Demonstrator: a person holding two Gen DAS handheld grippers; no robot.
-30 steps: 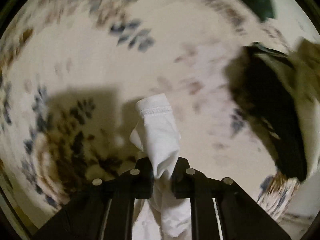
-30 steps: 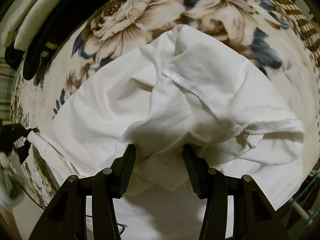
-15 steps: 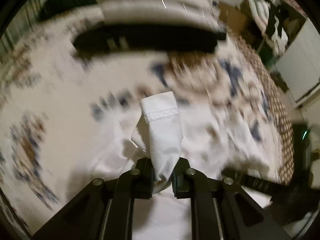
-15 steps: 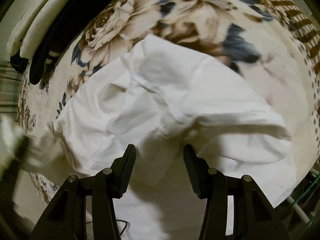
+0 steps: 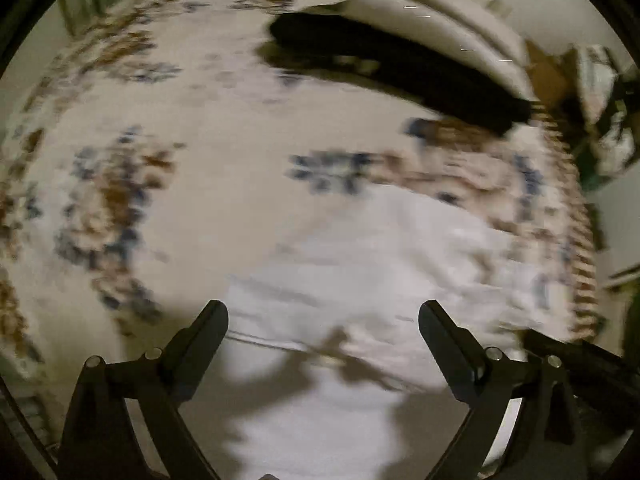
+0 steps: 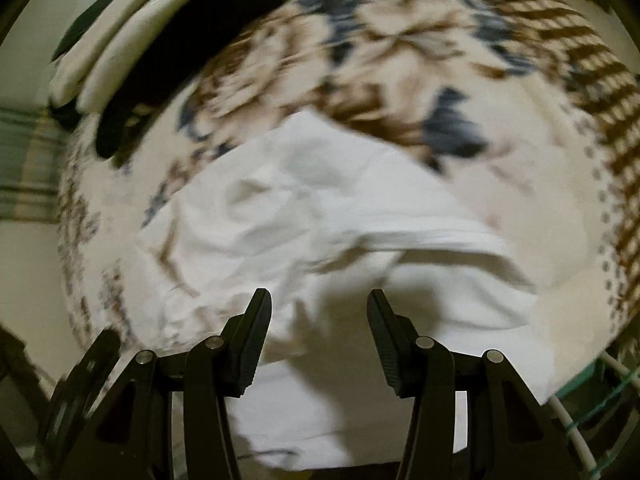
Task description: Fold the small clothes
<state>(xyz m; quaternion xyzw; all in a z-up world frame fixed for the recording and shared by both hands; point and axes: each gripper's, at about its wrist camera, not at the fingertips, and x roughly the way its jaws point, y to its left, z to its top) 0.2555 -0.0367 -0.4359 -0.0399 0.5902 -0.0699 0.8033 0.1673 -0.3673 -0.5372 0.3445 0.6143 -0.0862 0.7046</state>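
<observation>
A small white garment (image 5: 360, 280) lies crumpled on a floral bedspread (image 5: 168, 184). It also shows in the right wrist view (image 6: 320, 220), with a hemmed fold across its right side. My left gripper (image 5: 323, 316) is open wide and empty, just above the garment's near edge. My right gripper (image 6: 319, 304) is open and empty over the garment's near part. The right gripper's black arm (image 5: 580, 360) shows at the lower right of the left wrist view. Both views are motion-blurred.
A black garment (image 5: 400, 64) lies at the far side of the bed beside pale pillows (image 5: 440, 20); it also shows in the right wrist view (image 6: 208, 20). A cluttered room corner (image 5: 600, 92) lies at the right. A glass edge and white cable (image 6: 580, 432) sit at lower right.
My left gripper let go of the white cloth fold and opened wide. Both cameras swung. The garment dropped flatter onto the bed. The right gripper stayed open.
</observation>
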